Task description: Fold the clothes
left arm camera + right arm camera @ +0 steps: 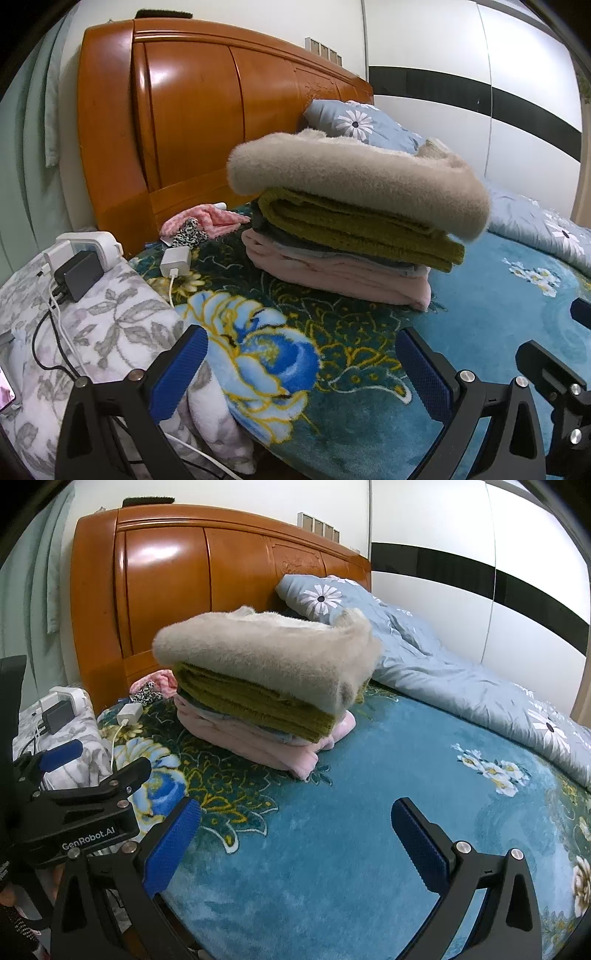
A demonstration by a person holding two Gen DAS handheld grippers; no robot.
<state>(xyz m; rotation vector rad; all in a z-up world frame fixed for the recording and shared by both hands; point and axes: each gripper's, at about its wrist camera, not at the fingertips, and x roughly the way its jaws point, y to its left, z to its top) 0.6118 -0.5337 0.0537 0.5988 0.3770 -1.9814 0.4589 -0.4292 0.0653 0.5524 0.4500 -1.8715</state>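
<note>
A stack of folded clothes rests on the blue floral blanket (498, 314) (369, 775) covering the bed. On top lies a fluffy beige garment (354, 177) (266, 653), under it an olive knit (362, 229) (251, 701), then grey and pink pieces (332, 273) (251, 742). My left gripper (303, 365) is open, hovering in front of the stack with nothing between its blue pads (177, 373). My right gripper (295, 842) is open too, empty, just right of the left one, whose black frame (81, 812) shows in the right wrist view.
An orange wooden headboard (192, 118) (166, 590) stands behind the stack. A light blue daisy quilt (461, 679) and pillow (358, 122) lie at the right. Chargers and cables (74, 269) sit on a grey floral cloth at the left. A pink rag (207, 221) lies near the headboard.
</note>
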